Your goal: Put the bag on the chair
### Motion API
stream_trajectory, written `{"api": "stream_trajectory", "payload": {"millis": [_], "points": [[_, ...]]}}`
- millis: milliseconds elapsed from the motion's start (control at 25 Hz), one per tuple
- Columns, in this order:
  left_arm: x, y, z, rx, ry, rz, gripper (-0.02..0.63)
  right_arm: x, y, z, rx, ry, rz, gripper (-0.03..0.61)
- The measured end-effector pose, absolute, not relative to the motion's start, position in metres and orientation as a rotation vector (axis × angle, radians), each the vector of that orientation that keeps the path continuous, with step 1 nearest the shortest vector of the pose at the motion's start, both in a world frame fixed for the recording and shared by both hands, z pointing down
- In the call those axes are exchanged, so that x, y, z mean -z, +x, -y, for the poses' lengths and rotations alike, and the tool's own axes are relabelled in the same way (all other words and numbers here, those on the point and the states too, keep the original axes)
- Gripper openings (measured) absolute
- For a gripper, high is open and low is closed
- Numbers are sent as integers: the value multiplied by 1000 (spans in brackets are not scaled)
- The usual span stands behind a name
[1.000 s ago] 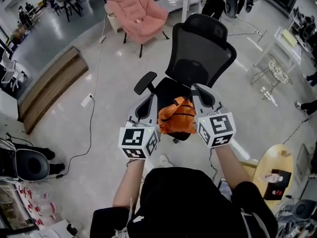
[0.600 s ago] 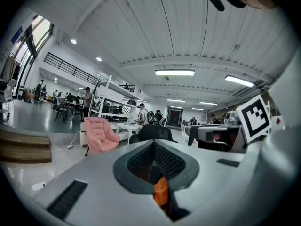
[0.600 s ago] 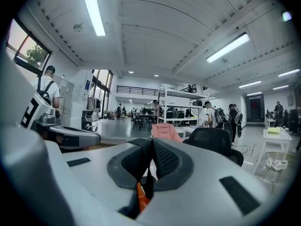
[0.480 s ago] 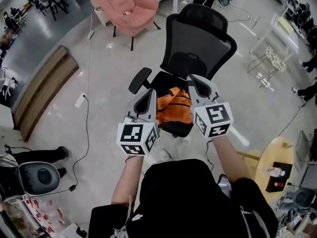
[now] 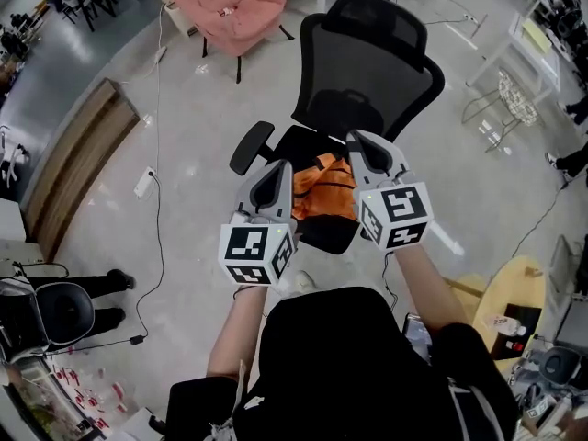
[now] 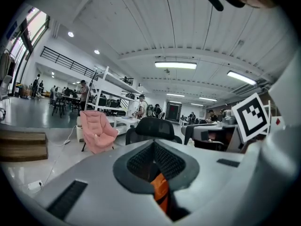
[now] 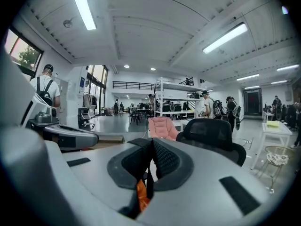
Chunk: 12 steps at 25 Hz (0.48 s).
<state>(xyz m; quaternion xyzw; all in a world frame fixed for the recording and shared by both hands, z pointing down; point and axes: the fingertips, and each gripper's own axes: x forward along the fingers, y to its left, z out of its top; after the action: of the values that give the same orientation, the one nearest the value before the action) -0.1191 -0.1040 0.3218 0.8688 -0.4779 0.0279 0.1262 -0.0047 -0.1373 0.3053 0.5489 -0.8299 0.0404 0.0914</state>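
1. I am gripping the bag (image 5: 326,191) with both tools. The left gripper (image 5: 277,175) is clenching a fold of its orange fabric between the fingers, and the right gripper (image 5: 364,147) is pinching another fold, jaws fully together on the cloth.
2. The bag is hanging between the 2 sets of fingers, just below and inward of each tip, stretched across from 1 grip to the other.
3. Beneath the fingers the black office chair (image 5: 367,72) is waiting. Its seat is lying directly under the bag, its mesh back is rising just beyond the fingertips, and 1 armrest (image 5: 250,147) is sitting just outside the left fingers.
4. I am judging the step as the final placement: the bag is over the seat, but I cannot tell from above whether its underside is touching the cushion yet.
5. The next move, as I am reading it, is calling for both grippers to drop together until the fabric is slackening on the seat, then for both pairs of fingers to release and lift clear without snagging a strap.
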Motion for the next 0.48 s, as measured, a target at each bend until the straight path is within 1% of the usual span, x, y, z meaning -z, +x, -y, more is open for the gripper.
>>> {"api": "stream_trajectory", "payload": {"millis": [480], "points": [[-371, -68, 174, -155, 2450, 1363, 11, -350, 33, 213, -262, 1598, 2425, 0]]}}
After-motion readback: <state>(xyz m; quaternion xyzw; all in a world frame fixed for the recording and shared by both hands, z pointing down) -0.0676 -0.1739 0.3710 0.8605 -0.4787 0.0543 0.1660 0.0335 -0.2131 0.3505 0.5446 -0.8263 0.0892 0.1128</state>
